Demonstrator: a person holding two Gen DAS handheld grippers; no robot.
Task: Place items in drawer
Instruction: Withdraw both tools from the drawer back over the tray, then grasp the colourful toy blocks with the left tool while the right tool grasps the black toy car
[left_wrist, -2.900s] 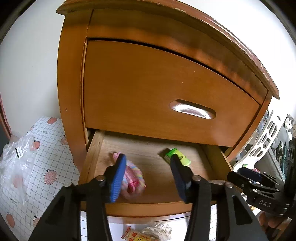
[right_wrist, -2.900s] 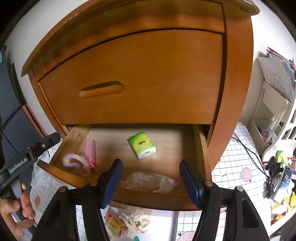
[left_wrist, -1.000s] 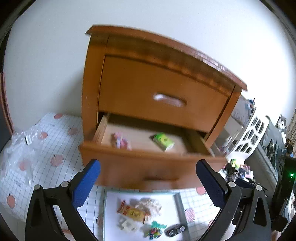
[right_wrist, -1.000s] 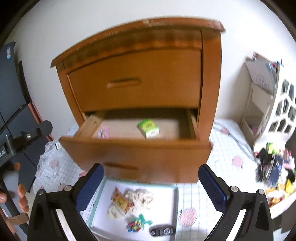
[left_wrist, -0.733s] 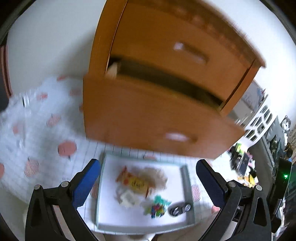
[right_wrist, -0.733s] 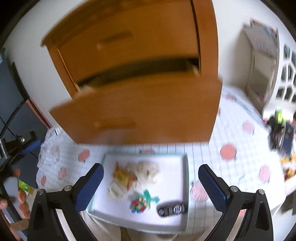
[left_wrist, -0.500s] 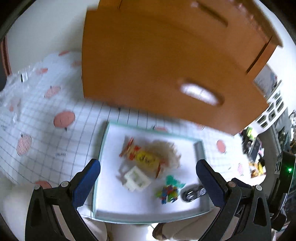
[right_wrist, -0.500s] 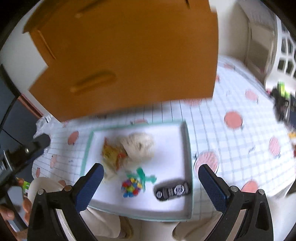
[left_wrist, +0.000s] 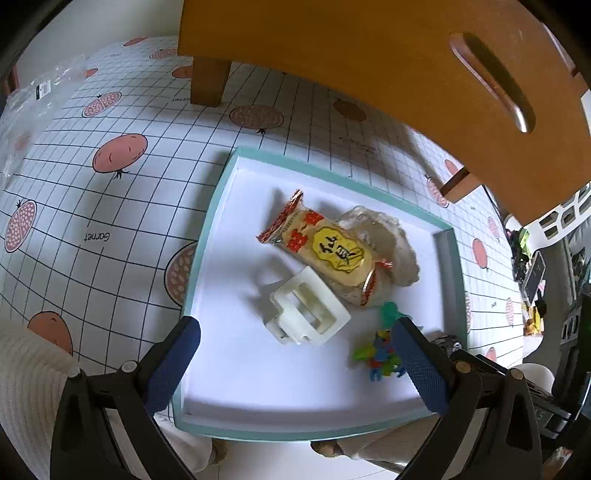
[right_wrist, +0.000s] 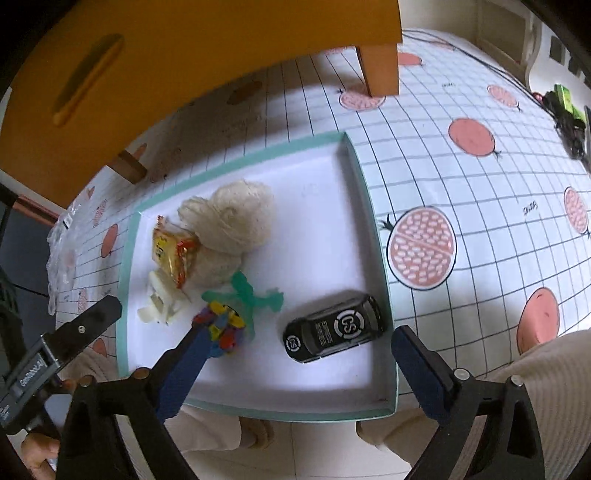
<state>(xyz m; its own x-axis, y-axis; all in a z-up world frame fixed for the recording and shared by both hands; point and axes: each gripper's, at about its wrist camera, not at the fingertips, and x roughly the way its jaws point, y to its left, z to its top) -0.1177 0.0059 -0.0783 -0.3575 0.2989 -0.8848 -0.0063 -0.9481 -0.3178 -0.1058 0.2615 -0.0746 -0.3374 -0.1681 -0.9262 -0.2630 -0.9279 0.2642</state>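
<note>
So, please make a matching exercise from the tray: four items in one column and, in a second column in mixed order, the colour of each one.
Items:
1. toy car
2. hair clip
3. snack packet
4. yarn ball

Colours:
A. cream beige, woolly
B. black with white round marks
C. red and yellow wrapper
D. plain ivory white plastic

Right pairs: 1-B, 2-D, 3-C, 4-A. All four lie in the white tray with the teal rim.
</note>
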